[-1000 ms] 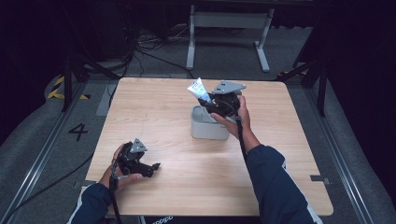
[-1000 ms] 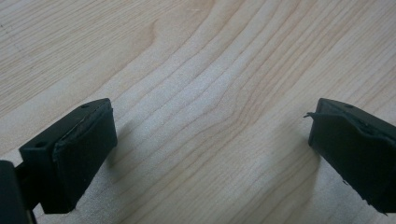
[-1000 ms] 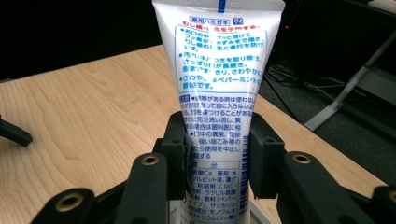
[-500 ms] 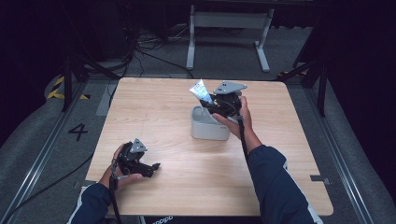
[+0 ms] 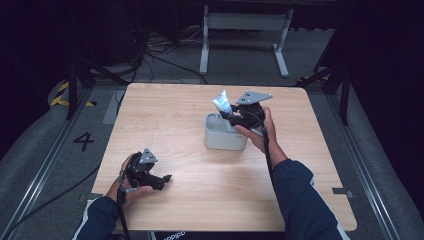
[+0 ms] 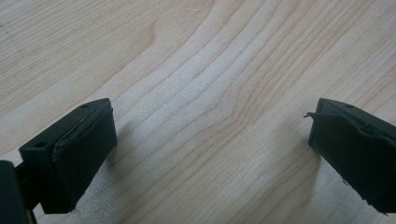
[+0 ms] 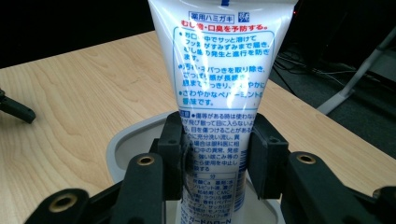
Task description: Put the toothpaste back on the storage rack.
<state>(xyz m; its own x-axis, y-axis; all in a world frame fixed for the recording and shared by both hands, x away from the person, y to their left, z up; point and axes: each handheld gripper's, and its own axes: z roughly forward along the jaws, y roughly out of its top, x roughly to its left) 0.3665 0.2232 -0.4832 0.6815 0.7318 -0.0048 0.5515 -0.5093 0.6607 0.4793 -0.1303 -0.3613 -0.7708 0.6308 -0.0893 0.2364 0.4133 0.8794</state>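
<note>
One soft, light toothpaste tube (image 7: 223, 93), likely slippery, pinched low by right gripper (image 7: 218, 158) over grey cup (image 5: 225, 137); left gripper (image 6: 210, 149) gapes wide, empty.

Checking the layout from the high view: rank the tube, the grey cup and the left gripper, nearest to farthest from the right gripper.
1. Tube: clamped in the right gripper, sticking up from its jaws.
2. Grey cup: directly below the tube, mid-table.
3. Left gripper: far off at the table's near-left edge, open over bare wood.

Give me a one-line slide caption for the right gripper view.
Right gripper clamps a white toothpaste tube upright above a grey tub on the wooden table.
</note>
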